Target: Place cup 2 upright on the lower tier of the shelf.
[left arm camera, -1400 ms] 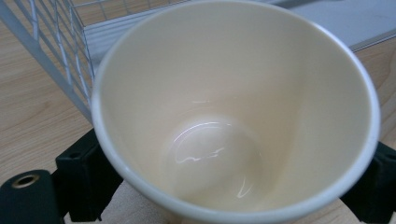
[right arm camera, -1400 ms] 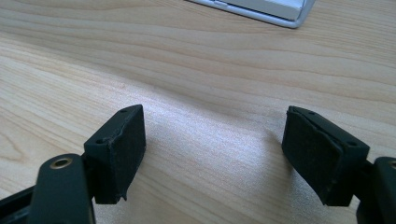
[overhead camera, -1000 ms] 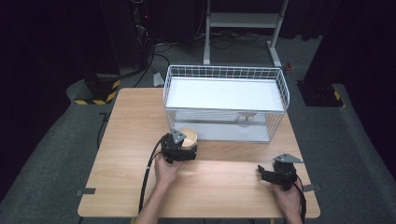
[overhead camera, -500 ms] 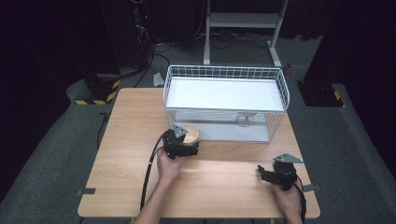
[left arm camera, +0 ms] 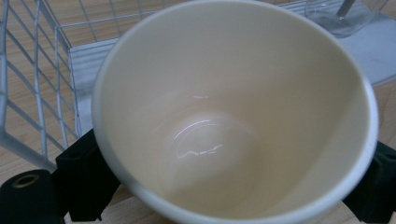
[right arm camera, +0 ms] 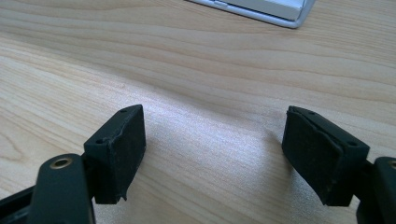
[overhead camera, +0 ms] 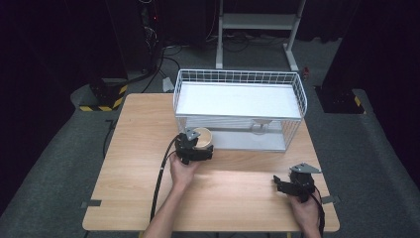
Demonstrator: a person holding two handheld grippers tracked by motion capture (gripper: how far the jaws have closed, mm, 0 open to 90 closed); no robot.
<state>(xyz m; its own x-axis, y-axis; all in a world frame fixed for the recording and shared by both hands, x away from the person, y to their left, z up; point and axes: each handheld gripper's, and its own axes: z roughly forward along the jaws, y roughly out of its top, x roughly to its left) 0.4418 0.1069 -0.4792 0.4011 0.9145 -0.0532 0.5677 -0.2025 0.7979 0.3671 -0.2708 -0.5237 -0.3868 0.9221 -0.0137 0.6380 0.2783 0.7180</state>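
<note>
Centrally, a wooden worktop [overhead camera: 138, 148] fills the high view, a white wire basket [overhead camera: 297, 94] at its upper middle. Just left of centre, the left tongs [overhead camera: 198, 148] clamp a cream cup [overhead camera: 203, 137] against the basket's front. Lower right, the right tongs [overhead camera: 283, 185] rest apart, empty.

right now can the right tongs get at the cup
Probably not directly: the cup is clamped in the left tongs by the wire basket, while the open right tongs sit well off across bare table.
</note>
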